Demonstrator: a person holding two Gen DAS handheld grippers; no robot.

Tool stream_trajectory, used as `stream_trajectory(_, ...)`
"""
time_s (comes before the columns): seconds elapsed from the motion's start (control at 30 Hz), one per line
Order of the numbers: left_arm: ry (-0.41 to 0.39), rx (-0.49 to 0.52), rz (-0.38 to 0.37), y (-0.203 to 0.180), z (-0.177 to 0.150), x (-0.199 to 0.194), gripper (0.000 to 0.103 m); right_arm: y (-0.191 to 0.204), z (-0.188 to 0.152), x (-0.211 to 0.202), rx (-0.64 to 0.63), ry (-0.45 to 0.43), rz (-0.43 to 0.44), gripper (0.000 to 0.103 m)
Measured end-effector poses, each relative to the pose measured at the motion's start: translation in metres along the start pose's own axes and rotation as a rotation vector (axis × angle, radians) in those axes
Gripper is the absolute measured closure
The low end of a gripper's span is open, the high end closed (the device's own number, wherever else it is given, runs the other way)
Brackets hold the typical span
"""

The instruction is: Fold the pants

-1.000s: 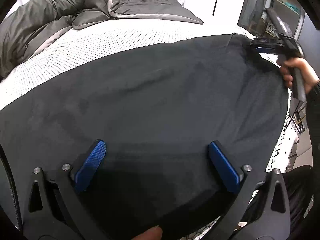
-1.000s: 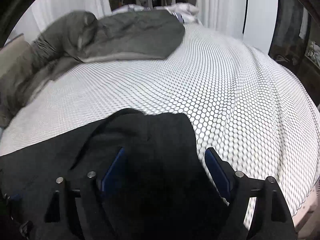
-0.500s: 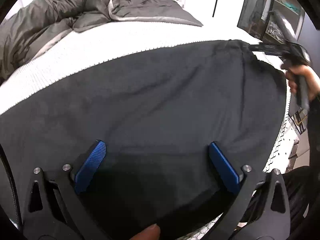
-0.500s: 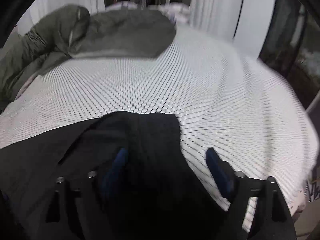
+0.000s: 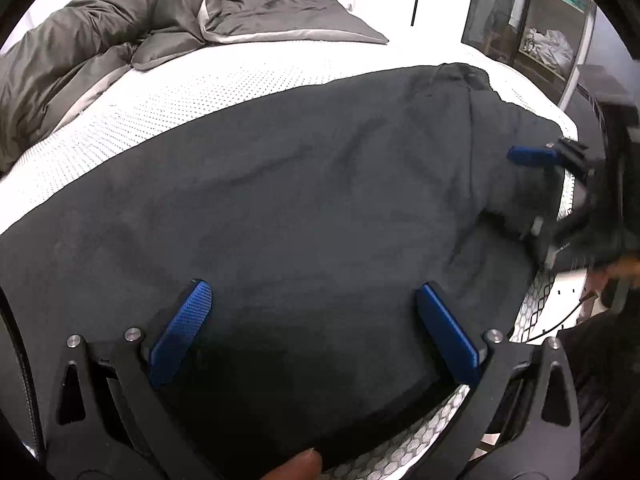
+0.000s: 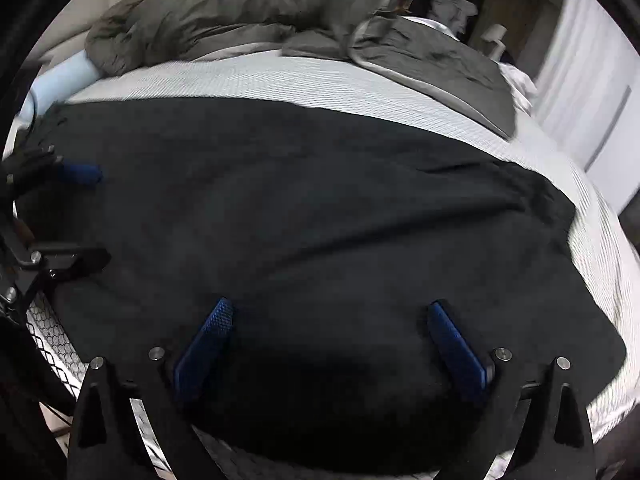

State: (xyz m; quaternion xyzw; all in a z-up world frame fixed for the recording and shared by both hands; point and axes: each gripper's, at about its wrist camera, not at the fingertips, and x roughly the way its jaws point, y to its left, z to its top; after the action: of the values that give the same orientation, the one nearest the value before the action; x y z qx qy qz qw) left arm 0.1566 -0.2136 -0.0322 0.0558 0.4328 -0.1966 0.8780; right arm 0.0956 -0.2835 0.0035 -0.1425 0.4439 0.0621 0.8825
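Note:
Dark pants (image 5: 300, 200) lie spread flat across the white bed; they also fill the right wrist view (image 6: 320, 220). My left gripper (image 5: 312, 308) is open and empty, its blue pads just above the near edge of the pants. My right gripper (image 6: 328, 320) is open and empty over the near edge too. In the left wrist view the right gripper (image 5: 532, 188) shows at the far right over the pants' end. In the right wrist view the left gripper (image 6: 80, 216) shows at the far left.
A rumpled grey duvet (image 5: 120, 28) lies at the head of the bed, also in the right wrist view (image 6: 280, 20). The white honeycomb bedsheet (image 5: 200, 92) surrounds the pants. A shelf unit (image 5: 540, 20) stands beyond the bed's right side. White curtains (image 6: 580, 80) hang at right.
The right gripper let go of the pants' far corner and swung back towards the near bed edge, now looking across the whole garment. The left gripper barely moved.

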Motion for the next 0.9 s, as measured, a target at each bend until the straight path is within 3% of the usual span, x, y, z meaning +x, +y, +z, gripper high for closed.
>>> stream_trajectory(0.13, 0.000, -0.004, 0.006, 0.005, -0.004, -0.005, 0.000, -0.064, -0.017, -0.002, 0.136, 0.013, -0.325, 0.003)
stream_trajectory(0.17, 0.001, -0.005, 0.007, 0.006, -0.005, -0.006, 0.000, -0.086, -0.022, -0.001, 0.208, 0.024, -0.371, 0.002)
stream_trajectory(0.27, 0.004, -0.007, 0.009, 0.007, -0.006, -0.008, 0.000, -0.109, -0.025, 0.000, 0.330, -0.002, -0.290, 0.003)
stream_trajectory(0.37, -0.009, -0.033, -0.007, 0.009, -0.004, -0.016, 0.001, -0.103, -0.022, -0.014, 0.318, -0.049, -0.310, 0.003)
stream_trajectory(0.43, -0.044, -0.057, -0.054, 0.015, 0.003, -0.025, 0.001, -0.091, -0.021, -0.033, 0.304, -0.116, -0.262, 0.003)
stream_trajectory(0.5, -0.046, -0.113, -0.063, 0.025, 0.014, -0.023, 0.001, -0.069, -0.019, -0.039, 0.287, -0.140, -0.161, 0.010)
stream_trajectory(0.57, -0.020, -0.146, -0.072, 0.031, 0.022, -0.013, 0.001, -0.057, -0.008, -0.027, 0.275, -0.108, -0.057, 0.030)
stream_trajectory(0.67, 0.076, -0.128, -0.013, 0.033, 0.031, 0.016, 0.001, -0.021, 0.015, -0.003, 0.189, -0.044, 0.023, 0.031)
stream_trajectory(0.8, 0.091, -0.086, 0.062, 0.034, 0.029, 0.027, 0.000, 0.007, 0.034, 0.016, 0.010, 0.010, 0.001, 0.030)
stream_trajectory(0.9, 0.092, -0.094, 0.074, 0.048, 0.023, 0.022, 0.000, -0.020, 0.026, 0.023, 0.056, 0.038, -0.155, 0.030)
